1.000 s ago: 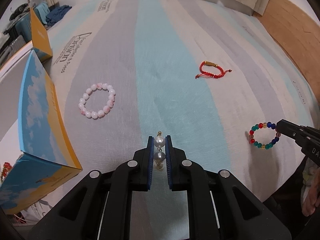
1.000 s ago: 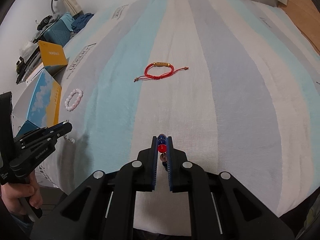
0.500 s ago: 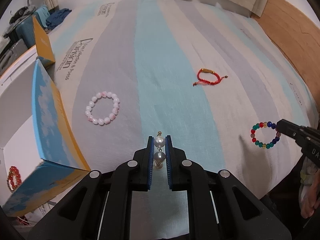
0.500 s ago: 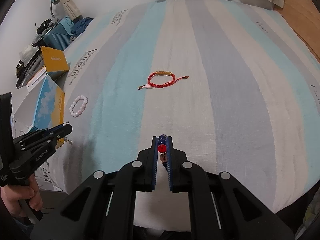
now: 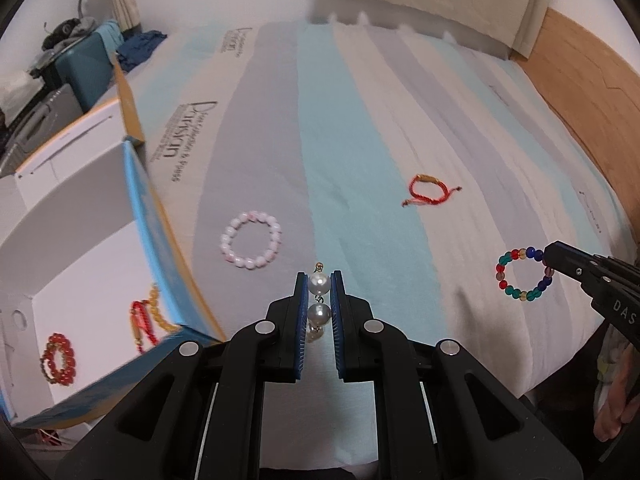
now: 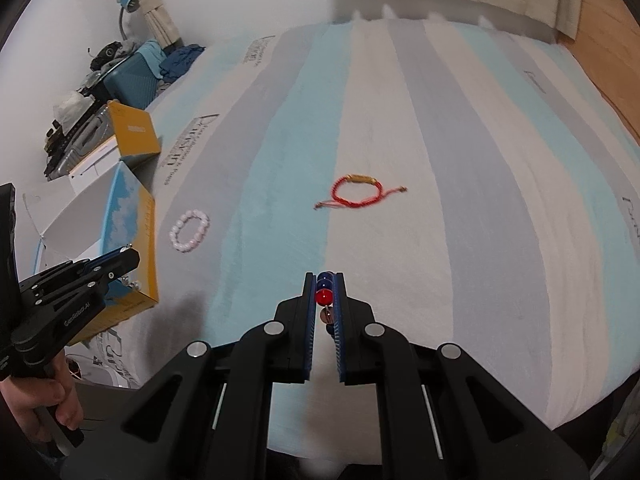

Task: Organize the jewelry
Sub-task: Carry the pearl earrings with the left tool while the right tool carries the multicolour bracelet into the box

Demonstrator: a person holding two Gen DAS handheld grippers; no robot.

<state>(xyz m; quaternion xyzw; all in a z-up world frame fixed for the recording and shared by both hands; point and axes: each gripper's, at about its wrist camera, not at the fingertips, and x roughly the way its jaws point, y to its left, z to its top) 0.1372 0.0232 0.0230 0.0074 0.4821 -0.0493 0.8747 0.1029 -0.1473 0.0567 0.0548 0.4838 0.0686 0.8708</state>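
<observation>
My left gripper (image 5: pixel 319 280) is shut on a pearl drop piece (image 5: pixel 319 284), held above the striped bed. My right gripper (image 6: pixel 324 280) is shut on a multicoloured bead bracelet (image 6: pixel 323 297); in the left wrist view the bracelet (image 5: pixel 525 274) hangs as a ring from the right gripper's tip (image 5: pixel 550 258). A pink bead bracelet (image 5: pixel 251 245) and a red cord bracelet (image 5: pixel 428 190) lie on the cover. An open white box (image 5: pixel 86 292) with blue and yellow sides stands at the left, with a red bead bracelet (image 5: pixel 58 358) and a red and gold one (image 5: pixel 148 318) inside.
A yellow box (image 6: pixel 134 134), a teal suitcase (image 6: pixel 130 80) and clutter stand beyond the bed's left side. A wooden headboard (image 5: pixel 580 92) runs along the right. A hand (image 6: pixel 38 400) holds the left gripper's handle at the bed's near edge.
Both grippers have risen with their pieces still held. The bed looks farther away, and the inside of the white box with its bracelets has come into the left wrist view.
</observation>
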